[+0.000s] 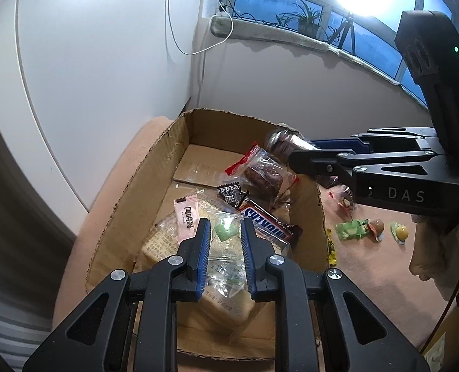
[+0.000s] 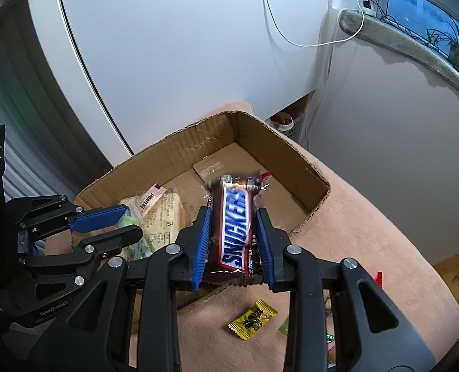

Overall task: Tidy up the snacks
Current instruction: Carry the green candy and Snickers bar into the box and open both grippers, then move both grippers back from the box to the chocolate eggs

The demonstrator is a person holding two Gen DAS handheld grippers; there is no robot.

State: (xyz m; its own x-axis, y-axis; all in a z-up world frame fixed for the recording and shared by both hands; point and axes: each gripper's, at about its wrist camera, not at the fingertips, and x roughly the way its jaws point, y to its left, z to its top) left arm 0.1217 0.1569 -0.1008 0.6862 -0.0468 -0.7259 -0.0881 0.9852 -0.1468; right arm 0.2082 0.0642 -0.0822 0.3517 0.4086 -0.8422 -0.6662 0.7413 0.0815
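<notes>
An open cardboard box (image 1: 167, 142) (image 2: 198, 130) stands on a peach cloth and holds several snacks. My left gripper (image 1: 226, 226) (image 2: 131, 221) hangs over the box's near end, shut on a clear packet of green candy (image 1: 224, 231) (image 2: 127, 218). My right gripper (image 2: 233, 214) (image 1: 303, 153) is shut on a Snickers bar (image 2: 234, 226) (image 1: 283, 144) held lengthwise above the box's right wall. Another Snickers bar (image 1: 269, 223) lies inside the box, beside a pink sachet (image 1: 186, 217), a brown cake in a clear wrapper (image 1: 263, 176) and a large pale packet (image 2: 164, 214).
Loose sweets lie on the cloth right of the box: a green packet (image 1: 351, 229), a round yellow sweet (image 1: 401, 232) and a yellow-green packet (image 2: 252, 317). A white wall rises behind the box, a windowsill with plants (image 1: 306, 21) beyond it. The box's far half shows bare cardboard.
</notes>
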